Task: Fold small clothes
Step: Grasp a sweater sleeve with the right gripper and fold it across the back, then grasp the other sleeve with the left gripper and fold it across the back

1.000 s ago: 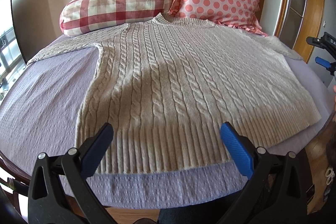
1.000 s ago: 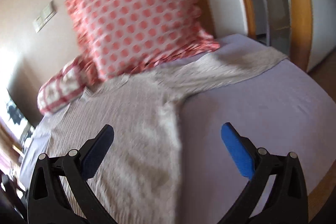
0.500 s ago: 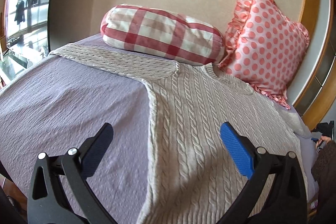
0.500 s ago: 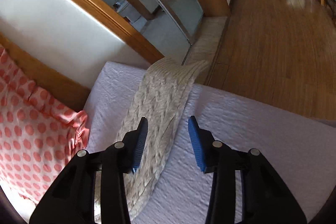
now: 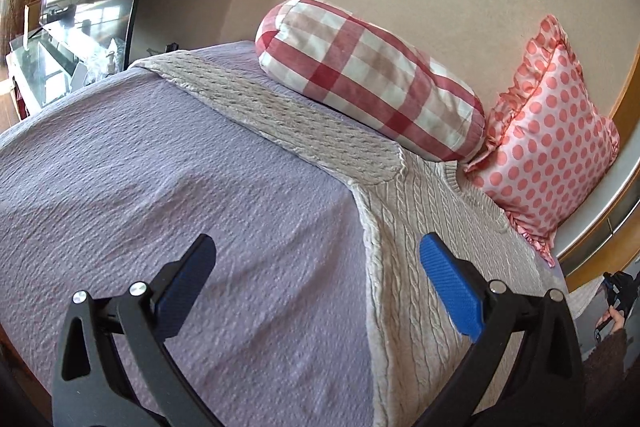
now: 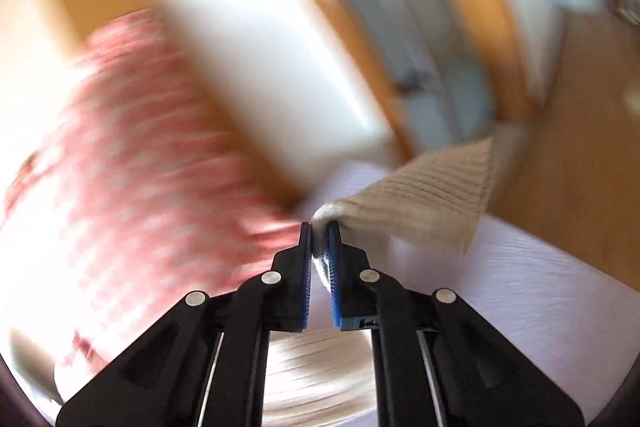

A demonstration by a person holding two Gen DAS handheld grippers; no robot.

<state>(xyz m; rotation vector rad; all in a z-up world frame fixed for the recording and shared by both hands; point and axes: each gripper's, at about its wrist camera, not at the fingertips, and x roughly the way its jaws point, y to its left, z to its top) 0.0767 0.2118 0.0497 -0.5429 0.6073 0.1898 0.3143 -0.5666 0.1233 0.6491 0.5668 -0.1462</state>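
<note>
A beige cable-knit sweater (image 5: 424, 227) lies flat on the lilac bedspread (image 5: 160, 187), its left sleeve (image 5: 280, 111) stretched out toward the bed's far left corner. My left gripper (image 5: 316, 267) is open and empty, hovering over the sweater's left side edge below the armpit. In the right wrist view my right gripper (image 6: 320, 231) is shut on the sweater's right sleeve (image 6: 432, 199) near the cuff, and the ribbed cuff hangs lifted above the bedspread (image 6: 540, 287). That view is blurred by motion.
A red-and-white checked bolster pillow (image 5: 368, 79) and a pink polka-dot pillow (image 5: 552, 147) lie at the head of the bed against the wall. The polka-dot pillow (image 6: 132, 167) is left of my right gripper. Wooden floor (image 6: 580, 147) lies beyond the bed's right edge.
My right gripper has closed on the right sleeve and lifted it, swinging fast. My left gripper has moved left, from the hem toward the sweater's left side and sleeve.
</note>
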